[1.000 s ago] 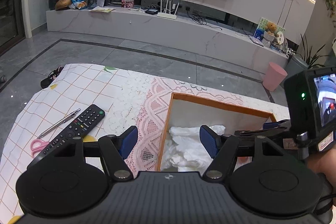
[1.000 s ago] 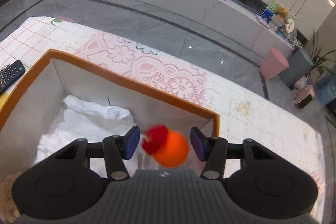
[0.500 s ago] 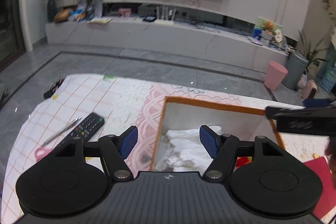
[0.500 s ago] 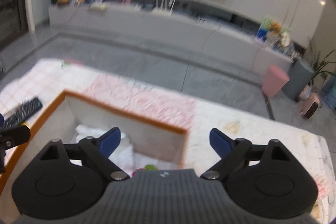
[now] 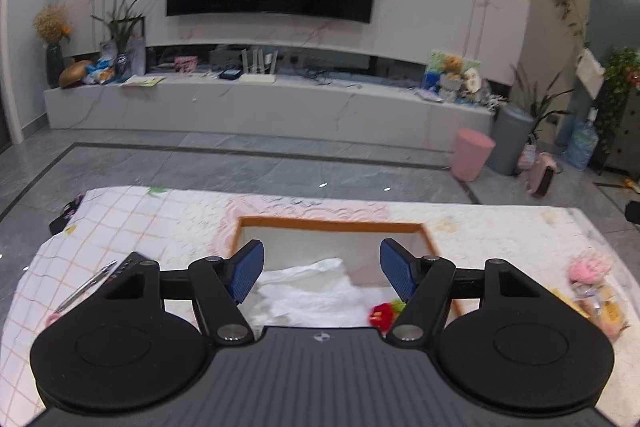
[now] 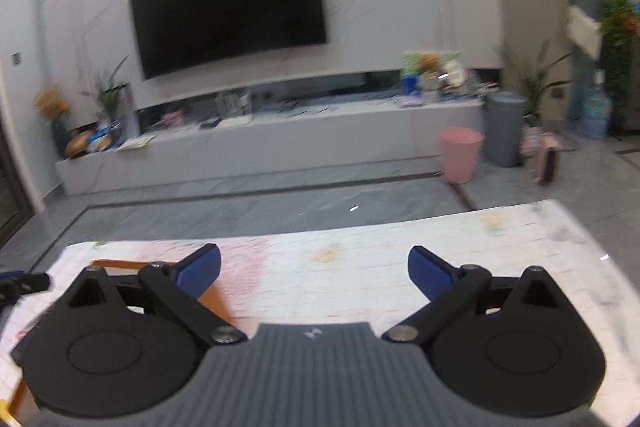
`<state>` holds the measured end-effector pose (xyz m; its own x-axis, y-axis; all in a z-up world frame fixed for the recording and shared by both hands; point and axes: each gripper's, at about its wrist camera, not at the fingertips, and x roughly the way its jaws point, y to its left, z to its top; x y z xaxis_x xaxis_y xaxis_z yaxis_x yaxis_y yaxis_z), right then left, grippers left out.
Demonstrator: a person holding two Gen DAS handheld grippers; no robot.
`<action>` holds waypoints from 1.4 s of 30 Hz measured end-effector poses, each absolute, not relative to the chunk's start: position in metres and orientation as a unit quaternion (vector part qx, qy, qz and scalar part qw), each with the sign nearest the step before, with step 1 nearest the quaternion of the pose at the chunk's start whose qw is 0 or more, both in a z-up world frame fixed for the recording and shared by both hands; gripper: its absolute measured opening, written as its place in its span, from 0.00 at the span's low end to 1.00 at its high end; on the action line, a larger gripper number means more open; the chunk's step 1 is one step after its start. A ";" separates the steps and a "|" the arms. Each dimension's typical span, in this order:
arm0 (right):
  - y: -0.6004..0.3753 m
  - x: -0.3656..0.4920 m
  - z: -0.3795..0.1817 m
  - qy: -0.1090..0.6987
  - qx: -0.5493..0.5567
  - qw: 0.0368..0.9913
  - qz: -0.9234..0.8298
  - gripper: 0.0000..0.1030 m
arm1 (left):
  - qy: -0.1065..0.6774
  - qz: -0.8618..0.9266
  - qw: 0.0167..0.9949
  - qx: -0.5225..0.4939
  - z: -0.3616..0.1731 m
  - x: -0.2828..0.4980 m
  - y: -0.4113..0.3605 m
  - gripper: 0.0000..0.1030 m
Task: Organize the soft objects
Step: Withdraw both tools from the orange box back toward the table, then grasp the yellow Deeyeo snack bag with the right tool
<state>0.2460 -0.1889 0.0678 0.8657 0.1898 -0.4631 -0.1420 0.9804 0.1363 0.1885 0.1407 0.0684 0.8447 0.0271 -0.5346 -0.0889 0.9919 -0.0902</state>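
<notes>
An orange-rimmed box (image 5: 332,223) stands on the patterned tablecloth. Inside lie a crumpled white cloth (image 5: 312,291) and a red and orange soft toy (image 5: 382,313) at its right side. My left gripper (image 5: 321,255) hovers open above the box with nothing between its fingers. A pink fluffy toy (image 5: 588,267) lies on the cloth to the right of the box. In the blurred right wrist view, my right gripper (image 6: 314,259) is over bare tablecloth to the right of the box (image 6: 120,263); its jaws are opening wide and nothing is between them.
A remote (image 5: 128,265), a pen (image 5: 86,285) and pink scissors (image 5: 50,319) lie left of the box. A wrapped snack packet (image 5: 600,303) sits by the pink toy. Beyond the table are grey floor, a pink bin (image 5: 472,155) and a TV bench (image 5: 260,107).
The right gripper let go of the red and orange toy into the box, opened wide, and swung up and off to the right. The left gripper rose and drew back a little.
</notes>
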 end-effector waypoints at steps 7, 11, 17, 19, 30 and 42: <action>-0.289 0.218 0.047 0.205 0.082 0.975 -0.018 0.97 | 0.277 -0.002 0.961 -0.009 0.066 0.180 0.091 0.77; -0.325 0.215 0.026 0.206 0.128 0.969 -0.052 0.97 | 0.271 -0.029 0.962 0.015 0.068 0.176 0.053 0.77; -0.340 0.228 0.017 0.229 0.123 0.963 -0.067 0.97 | 0.286 -0.052 0.957 0.009 0.070 0.171 -0.003 0.77; -0.340 0.229 0.019 0.233 0.106 0.965 -0.050 0.97 | 0.284 -0.068 0.956 0.027 0.070 0.168 -0.025 0.77; -0.374 0.227 -0.016 0.309 0.071 0.948 -0.020 0.97 | 0.313 -0.094 0.945 -0.015 0.040 0.179 -0.097 0.77; -0.376 0.233 -0.033 0.352 0.051 0.934 -0.025 0.97 | 0.330 -0.083 0.940 0.015 -0.019 0.199 -0.159 0.77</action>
<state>0.2332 -0.3764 -0.0328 0.7513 -0.0098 -0.6599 0.0820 0.9935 0.0786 0.1985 -0.1588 -0.0186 0.7682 -0.1467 -0.6231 0.1667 0.9857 -0.0265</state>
